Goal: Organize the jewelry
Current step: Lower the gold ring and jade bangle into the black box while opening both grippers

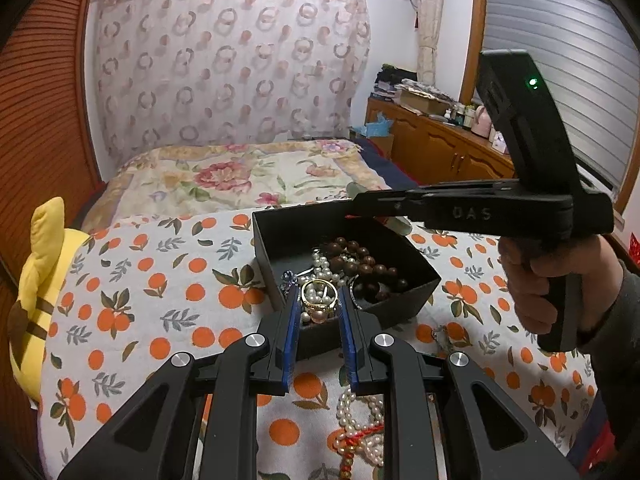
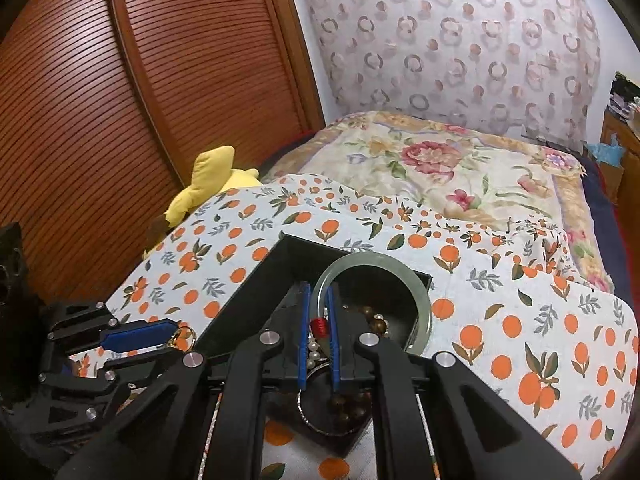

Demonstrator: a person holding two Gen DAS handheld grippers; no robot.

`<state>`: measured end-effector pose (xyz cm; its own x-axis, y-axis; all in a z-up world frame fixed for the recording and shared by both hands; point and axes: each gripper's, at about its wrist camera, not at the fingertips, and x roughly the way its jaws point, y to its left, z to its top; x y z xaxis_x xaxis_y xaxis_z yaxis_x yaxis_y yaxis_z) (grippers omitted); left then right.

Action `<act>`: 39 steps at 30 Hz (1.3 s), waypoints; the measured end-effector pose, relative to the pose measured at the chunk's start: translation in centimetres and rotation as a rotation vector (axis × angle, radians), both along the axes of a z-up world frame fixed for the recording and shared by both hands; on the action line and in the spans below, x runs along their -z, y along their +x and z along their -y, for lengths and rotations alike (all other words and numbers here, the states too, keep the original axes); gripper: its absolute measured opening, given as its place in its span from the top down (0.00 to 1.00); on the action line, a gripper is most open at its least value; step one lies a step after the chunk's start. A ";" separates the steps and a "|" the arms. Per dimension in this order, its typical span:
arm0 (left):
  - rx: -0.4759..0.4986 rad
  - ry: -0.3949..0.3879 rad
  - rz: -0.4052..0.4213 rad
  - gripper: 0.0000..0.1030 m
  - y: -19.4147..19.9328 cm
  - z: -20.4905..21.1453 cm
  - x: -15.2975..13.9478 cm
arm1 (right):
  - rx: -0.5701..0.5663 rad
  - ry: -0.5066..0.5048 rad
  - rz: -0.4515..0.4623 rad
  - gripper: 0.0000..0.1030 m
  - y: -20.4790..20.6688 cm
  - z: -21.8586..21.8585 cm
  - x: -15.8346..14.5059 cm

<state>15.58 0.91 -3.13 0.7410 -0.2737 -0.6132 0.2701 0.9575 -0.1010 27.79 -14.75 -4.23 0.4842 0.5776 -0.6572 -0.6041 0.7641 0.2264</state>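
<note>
A black box (image 1: 344, 236) on the orange-print cloth holds brown beads (image 1: 360, 264) and pearls. My left gripper (image 1: 319, 300) is shut on a gold ring (image 1: 318, 294) at the box's near corner. My right gripper (image 2: 319, 300) is shut on a pale green jade bangle (image 2: 416, 284) with a red thread wrap (image 2: 319, 326), held over the box (image 2: 256, 292). In the left wrist view the right gripper (image 1: 352, 205) reaches over the box's far edge. The left gripper with the ring (image 2: 185, 335) shows at the left of the right wrist view.
A pearl strand with red cord (image 1: 360, 420) lies on the cloth under my left gripper. A yellow plush toy (image 1: 36, 280) sits at the left edge. A floral quilt (image 1: 240, 176) lies behind, and a wooden dresser (image 1: 440, 144) stands at the right.
</note>
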 end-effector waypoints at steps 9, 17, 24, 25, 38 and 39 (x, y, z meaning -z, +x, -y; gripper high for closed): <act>0.007 -0.006 -0.008 0.83 1.6 0.7 -0.1 | 0.030 0.027 -0.015 0.90 0.8 0.7 0.2; 0.024 0.024 -0.022 0.83 3.8 2.3 0.4 | 0.057 0.039 0.005 0.90 0.0 2.5 0.0; 0.005 0.023 -0.042 0.82 5.6 2.9 1.0 | 0.115 0.040 0.026 0.89 -0.4 5.2 0.0; -0.001 0.023 -0.042 0.77 5.7 3.0 1.0 | 0.126 0.042 0.022 0.89 -0.4 5.7 0.1; 0.001 0.046 -0.018 0.49 1.6 1.5 0.9 | 0.135 0.012 0.033 0.90 -3.7 7.5 1.3; 0.001 0.051 -0.016 0.45 1.3 1.5 0.9 | 0.133 0.009 0.034 0.89 -4.1 7.5 1.3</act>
<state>16.89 -0.57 -4.01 0.7306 -0.2422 -0.6385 0.2694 0.9614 -0.0564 23.73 -22.22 -5.55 0.5792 0.5126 -0.6339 -0.5047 0.8361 0.2150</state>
